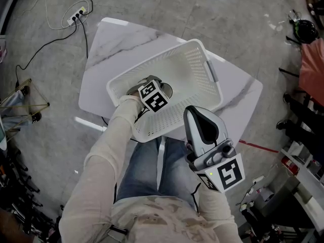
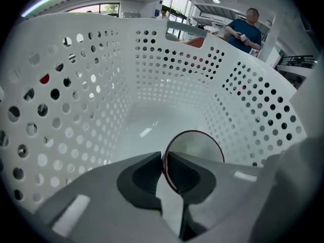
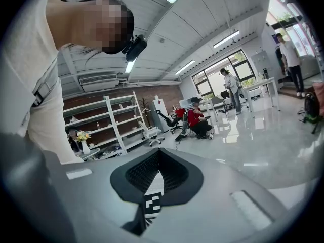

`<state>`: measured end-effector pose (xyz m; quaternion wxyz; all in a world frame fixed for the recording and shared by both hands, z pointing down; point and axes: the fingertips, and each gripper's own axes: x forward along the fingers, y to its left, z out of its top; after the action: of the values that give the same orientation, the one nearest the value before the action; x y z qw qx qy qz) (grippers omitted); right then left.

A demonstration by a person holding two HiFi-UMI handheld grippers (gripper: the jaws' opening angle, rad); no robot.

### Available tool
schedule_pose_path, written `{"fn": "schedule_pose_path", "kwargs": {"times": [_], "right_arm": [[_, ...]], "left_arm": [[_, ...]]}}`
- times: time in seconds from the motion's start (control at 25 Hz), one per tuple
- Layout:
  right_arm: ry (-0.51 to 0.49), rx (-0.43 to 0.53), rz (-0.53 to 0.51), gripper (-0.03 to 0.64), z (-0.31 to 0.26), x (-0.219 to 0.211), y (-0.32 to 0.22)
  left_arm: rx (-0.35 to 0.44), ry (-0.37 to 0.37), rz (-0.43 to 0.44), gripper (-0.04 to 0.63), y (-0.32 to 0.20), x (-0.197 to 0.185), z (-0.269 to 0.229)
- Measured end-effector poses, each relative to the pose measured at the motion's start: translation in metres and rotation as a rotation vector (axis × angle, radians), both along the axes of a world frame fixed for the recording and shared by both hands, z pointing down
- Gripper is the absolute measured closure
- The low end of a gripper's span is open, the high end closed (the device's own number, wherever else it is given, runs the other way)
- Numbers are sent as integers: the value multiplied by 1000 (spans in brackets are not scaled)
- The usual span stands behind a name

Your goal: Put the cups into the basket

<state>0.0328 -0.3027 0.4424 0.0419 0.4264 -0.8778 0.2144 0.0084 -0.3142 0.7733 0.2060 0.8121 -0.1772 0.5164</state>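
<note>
The cup (image 2: 198,147), clear with a dark red rim, sits inside the basket (image 1: 174,67), its mouth turned toward the left gripper view; whether it touches the basket floor cannot be told. The left gripper (image 2: 163,158) pinches its rim, one jaw inside the mouth and one outside, well down between the perforated white walls at the basket's near left end. The basket stands on a white marble table (image 1: 101,49), with the person's knees just near of it. The right gripper (image 1: 198,116) hovers at the near right, off the table's edge, its jaws pressed together with nothing between them. On the floor at the far left lies a power strip (image 1: 76,17).
</note>
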Motion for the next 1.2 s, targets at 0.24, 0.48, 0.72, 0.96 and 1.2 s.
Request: {"fn": "schedule_pose_path", "kwargs": {"times": [0.24,0.48,0.72,0.96,1.2], "right_arm": [[5,-2,-12,591,3,-9,3],[18,19,-16,591,-6,-14,6],[27,43,-6,591,-18,-12,14],[48,80,-13,591,-43,-20,29],[69,125,-2,591,-74,-11,40]], "left_arm": [[-2,14,15,548,2,1,3],[-19,46,27,535,5,4,-4],[25,99,24,559,1,4,-32],[100,312,-15,592,9,13,-84],[262,521,-92,592,-3,31,-150]]}}
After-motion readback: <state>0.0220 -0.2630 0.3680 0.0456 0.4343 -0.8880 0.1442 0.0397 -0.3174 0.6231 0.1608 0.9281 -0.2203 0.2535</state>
